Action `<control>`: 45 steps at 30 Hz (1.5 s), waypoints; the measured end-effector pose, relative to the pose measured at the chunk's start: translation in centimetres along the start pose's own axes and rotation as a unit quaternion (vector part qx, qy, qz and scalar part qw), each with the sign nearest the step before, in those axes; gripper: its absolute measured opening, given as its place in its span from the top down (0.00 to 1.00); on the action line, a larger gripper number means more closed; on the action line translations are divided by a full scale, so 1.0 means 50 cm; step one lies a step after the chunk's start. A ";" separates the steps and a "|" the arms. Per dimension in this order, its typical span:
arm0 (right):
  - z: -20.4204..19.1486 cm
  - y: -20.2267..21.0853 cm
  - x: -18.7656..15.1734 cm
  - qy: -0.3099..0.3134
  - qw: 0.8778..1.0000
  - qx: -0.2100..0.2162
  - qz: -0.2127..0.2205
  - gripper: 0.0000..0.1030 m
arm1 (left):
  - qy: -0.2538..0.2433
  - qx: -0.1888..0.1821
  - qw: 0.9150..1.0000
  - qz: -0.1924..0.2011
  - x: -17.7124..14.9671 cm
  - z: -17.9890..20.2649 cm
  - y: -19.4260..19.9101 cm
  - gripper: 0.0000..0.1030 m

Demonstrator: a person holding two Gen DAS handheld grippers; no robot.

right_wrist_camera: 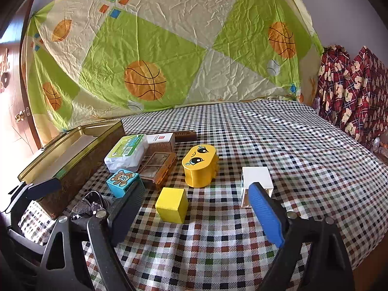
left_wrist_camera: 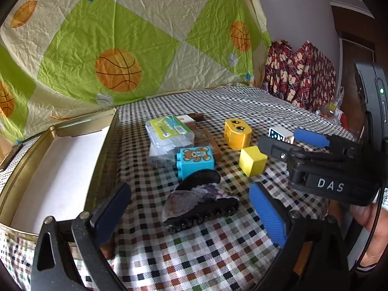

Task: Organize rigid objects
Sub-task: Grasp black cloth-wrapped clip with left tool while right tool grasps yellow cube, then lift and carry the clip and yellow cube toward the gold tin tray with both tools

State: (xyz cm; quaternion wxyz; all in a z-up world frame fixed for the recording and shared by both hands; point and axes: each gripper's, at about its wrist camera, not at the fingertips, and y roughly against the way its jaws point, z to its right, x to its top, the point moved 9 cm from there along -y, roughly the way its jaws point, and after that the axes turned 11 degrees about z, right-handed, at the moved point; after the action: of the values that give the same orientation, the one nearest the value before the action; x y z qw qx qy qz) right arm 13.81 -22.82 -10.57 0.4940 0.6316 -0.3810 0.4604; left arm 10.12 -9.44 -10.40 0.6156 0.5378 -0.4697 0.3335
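A checked cloth covers the tabletop. Behind it hangs a wrinkled sheet in green and cream panels printed with orange basketballs. To the right, a red plaid fabric with bear figures is heaped up. At the far left stands a brown wooden door.

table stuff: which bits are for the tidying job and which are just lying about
For the job: gold tin, yellow cube, yellow face block, bear block, white cube, hair claw.

Just lying about: basketball sheet, red bear blanket.
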 end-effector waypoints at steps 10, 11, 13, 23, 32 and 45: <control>-0.009 -0.002 -0.006 0.006 1.000 0.013 -0.004 0.24 | -0.065 -0.005 0.998 -0.006 -0.016 0.052 -0.024 0.28; -0.013 -0.005 -0.008 0.009 1.000 0.015 -0.007 0.25 | -0.065 -0.005 0.998 -0.008 -0.017 0.050 -0.025 0.31; -0.021 -0.011 -0.012 0.016 1.000 0.019 -0.014 0.27 | -0.052 -0.014 0.999 -0.008 -0.017 0.044 -0.025 0.35; -0.037 -0.060 -0.040 0.039 0.997 0.021 -0.065 0.46 | 0.008 -0.019 1.000 0.017 -0.008 0.004 -0.013 0.41; -0.059 -0.066 -0.060 0.083 0.993 0.033 -0.080 0.74 | 0.021 -0.031 0.999 0.027 -0.004 -0.005 -0.011 0.56; -0.058 -0.058 -0.053 0.078 0.994 0.038 -0.062 0.74 | 0.030 -0.041 0.998 0.039 -0.001 -0.008 -0.003 0.63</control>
State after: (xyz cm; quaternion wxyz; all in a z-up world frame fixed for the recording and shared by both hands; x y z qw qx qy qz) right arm 15.17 -19.27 -13.66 0.5258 0.6343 -0.2834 0.4908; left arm 10.33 -9.10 -10.49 0.6376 0.4830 -0.4847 0.3539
